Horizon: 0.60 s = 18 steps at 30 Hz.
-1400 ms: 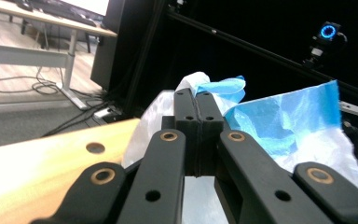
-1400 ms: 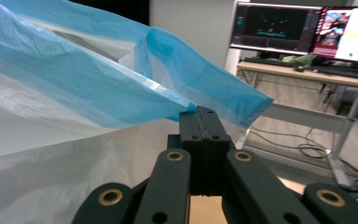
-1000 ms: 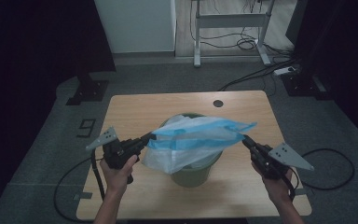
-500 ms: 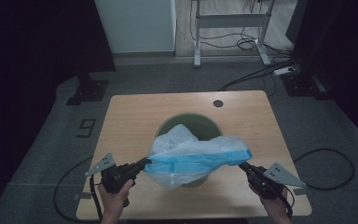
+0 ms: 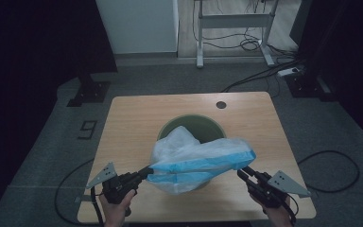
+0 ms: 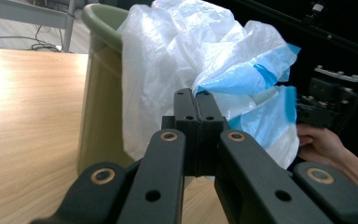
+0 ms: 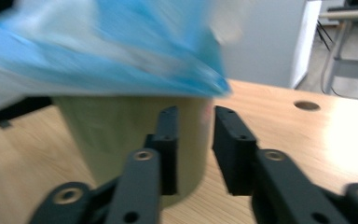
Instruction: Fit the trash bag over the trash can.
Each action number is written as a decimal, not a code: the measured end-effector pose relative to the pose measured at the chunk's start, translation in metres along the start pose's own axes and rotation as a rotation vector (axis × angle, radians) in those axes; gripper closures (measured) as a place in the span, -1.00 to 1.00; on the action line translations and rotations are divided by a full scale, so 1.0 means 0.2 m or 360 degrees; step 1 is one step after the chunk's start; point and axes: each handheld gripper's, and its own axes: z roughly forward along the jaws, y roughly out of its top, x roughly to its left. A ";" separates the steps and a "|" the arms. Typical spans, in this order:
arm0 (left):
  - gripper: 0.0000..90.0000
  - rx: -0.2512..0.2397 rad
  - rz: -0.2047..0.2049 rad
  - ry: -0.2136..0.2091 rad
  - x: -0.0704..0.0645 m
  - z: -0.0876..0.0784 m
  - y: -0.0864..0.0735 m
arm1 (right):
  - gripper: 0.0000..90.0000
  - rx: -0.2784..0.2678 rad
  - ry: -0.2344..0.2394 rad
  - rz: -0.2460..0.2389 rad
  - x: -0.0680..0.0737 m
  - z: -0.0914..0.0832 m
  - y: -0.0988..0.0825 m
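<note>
One bag (image 5: 198,161), white plastic with a blue band, stretched long across the table (image 5: 132,118), its long axis running left to right, roughly parallel to the near edge, right end a bit higher. It hangs over the near rim of one green bin (image 5: 189,124), which stands mid-table, nearer the near edge; part of the bag drapes down the bin's near side.

Two grippers. Left gripper (image 5: 145,172) sits at the bag's left end near the near-left corner, jaws pressed together on a pinch of the bag's edge; in the left gripper view the gripper (image 6: 196,114) has the plastic bunched right at its tips, with the bin (image 6: 100,88) just beyond on the left.

Right gripper (image 5: 242,173) is at the bag's right end near the near-right corner. Its jaws have just been opening; in the right gripper view the gripper (image 7: 195,122) stands narrowly parted with nothing between the pads, the bag (image 7: 121,56) blurred above them, the bin (image 7: 121,130) behind.

One round hole (image 5: 221,105) by the far edge.
</note>
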 end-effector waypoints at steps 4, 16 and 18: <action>1.00 -0.0001 -0.0003 -0.0005 -0.01 0.02 0.01 | 0.23 -0.0070 0.0019 0.0051 0.03 -0.04 0.04; 1.00 -0.0013 -0.0011 -0.0022 -0.01 0.03 0.04 | 0.15 -0.0101 0.0006 0.0133 0.01 0.05 0.18; 1.00 -0.0010 -0.0006 -0.0024 -0.02 0.03 0.05 | 0.18 -0.0113 0.0008 0.0132 0.03 0.08 0.20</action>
